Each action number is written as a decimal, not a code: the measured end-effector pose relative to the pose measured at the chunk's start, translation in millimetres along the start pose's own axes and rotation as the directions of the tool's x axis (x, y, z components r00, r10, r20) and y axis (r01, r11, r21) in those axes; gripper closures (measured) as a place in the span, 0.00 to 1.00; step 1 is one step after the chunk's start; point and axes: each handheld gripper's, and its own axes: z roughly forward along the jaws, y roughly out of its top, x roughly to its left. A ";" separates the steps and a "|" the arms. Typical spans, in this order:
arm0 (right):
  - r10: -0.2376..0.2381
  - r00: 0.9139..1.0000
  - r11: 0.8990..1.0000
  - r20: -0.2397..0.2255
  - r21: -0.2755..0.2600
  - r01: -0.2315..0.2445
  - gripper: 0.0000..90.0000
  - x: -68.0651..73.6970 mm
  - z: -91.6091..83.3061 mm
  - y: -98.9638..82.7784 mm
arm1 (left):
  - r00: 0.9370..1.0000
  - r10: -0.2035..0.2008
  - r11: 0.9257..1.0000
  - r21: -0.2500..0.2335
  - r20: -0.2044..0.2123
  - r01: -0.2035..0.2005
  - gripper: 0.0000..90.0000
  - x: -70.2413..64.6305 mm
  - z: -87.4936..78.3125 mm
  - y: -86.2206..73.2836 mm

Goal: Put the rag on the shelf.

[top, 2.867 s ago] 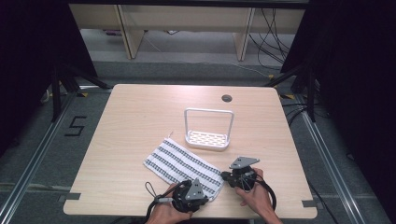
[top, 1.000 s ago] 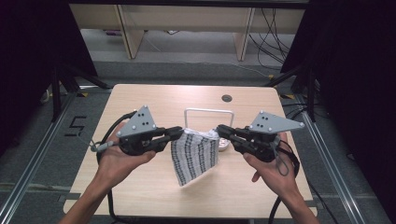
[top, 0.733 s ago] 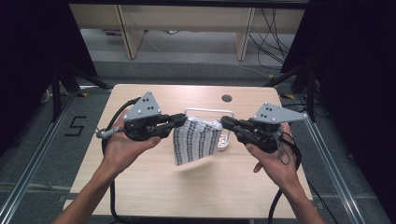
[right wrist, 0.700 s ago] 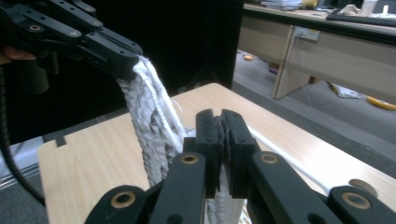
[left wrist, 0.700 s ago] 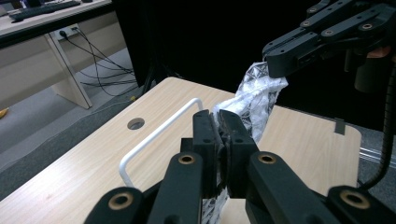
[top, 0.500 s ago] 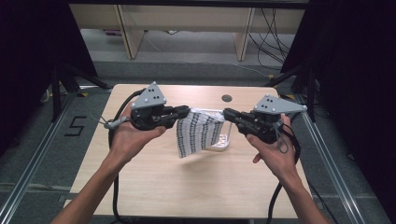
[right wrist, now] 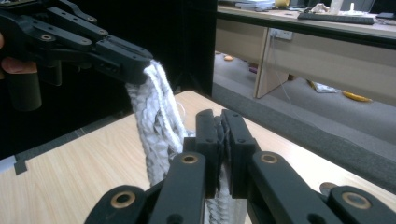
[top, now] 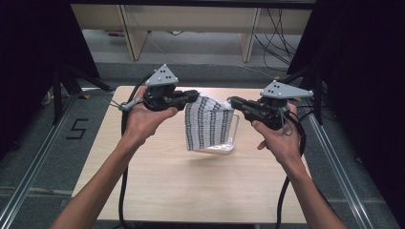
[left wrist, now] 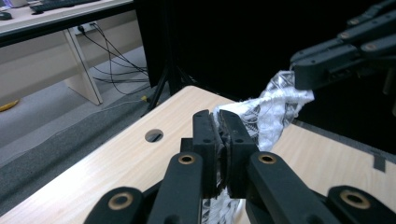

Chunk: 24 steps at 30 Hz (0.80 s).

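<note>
A white cloth with dark stripes [top: 207, 125] hangs in the air above the middle of the table, stretched between both grippers. My left gripper [top: 195, 96] is shut on the cloth's upper left corner [left wrist: 247, 116]. My right gripper [top: 232, 101] is shut on its upper right corner [right wrist: 159, 116]. The cloth's lower edge hangs down in front of a white wire rack [top: 232, 138], which stands on the table behind it and is mostly hidden. In the left gripper view the right gripper [left wrist: 303, 79] pinches the far end of the cloth.
The wooden table [top: 191, 186] has a round cable hole [left wrist: 154, 136] near its far edge. Black curtains flank the table on both sides. Pale wooden desk legs [top: 129, 28] and loose cables [top: 282, 33] lie on the floor beyond. Cables trail from both grippers.
Both grippers picked the cloth off the table's near side, raised it and carried it away from the person, toward the rack. It now hangs spread between them.
</note>
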 end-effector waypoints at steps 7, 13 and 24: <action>0.036 0.999 0.999 0.034 0.013 -0.036 0.96 -12.6 10.2 7.4 | 0.998 -0.053 0.999 0.005 -0.020 0.053 0.95 17.1 25.2 8.6; 0.035 0.998 0.999 0.062 0.018 -0.036 0.96 -26.4 21.8 14.6 | 0.993 -0.110 0.994 -0.010 -0.042 0.110 0.95 33.3 44.1 11.8; 0.082 0.990 0.996 0.117 0.021 -0.085 0.96 -53.5 47.5 29.3 | 0.974 -0.210 0.977 -0.047 -0.081 0.207 0.95 59.5 75.0 19.5</action>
